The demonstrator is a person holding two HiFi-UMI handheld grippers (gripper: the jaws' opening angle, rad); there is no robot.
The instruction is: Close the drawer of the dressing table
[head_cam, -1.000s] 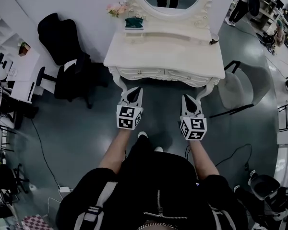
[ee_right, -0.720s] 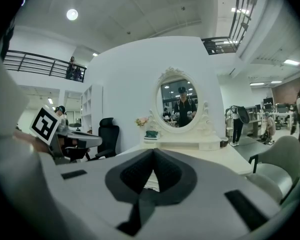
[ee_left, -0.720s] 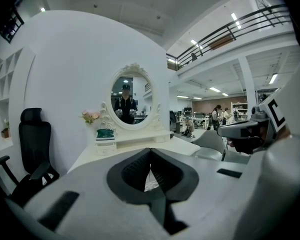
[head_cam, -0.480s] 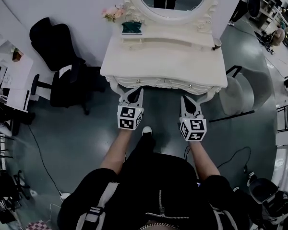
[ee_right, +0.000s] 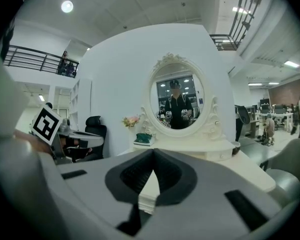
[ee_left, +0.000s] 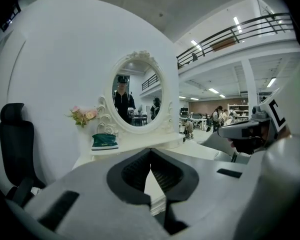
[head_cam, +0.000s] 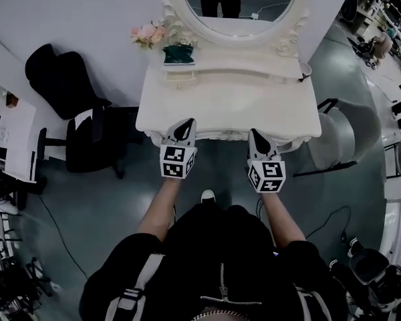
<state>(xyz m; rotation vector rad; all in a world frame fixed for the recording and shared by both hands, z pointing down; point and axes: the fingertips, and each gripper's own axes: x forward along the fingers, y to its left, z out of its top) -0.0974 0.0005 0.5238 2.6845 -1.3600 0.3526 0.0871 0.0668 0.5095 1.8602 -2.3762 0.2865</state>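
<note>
We had the left tool at the counter's front edge, jaws pressed together, nothing between them. The right tool was at that same edge, closed and empty too. The drawer sat under the counter's front edge, between both tools.

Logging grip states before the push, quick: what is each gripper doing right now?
Left gripper: closed, nothing between its jaws.
Right gripper: closed, nothing between its jaws.
</note>
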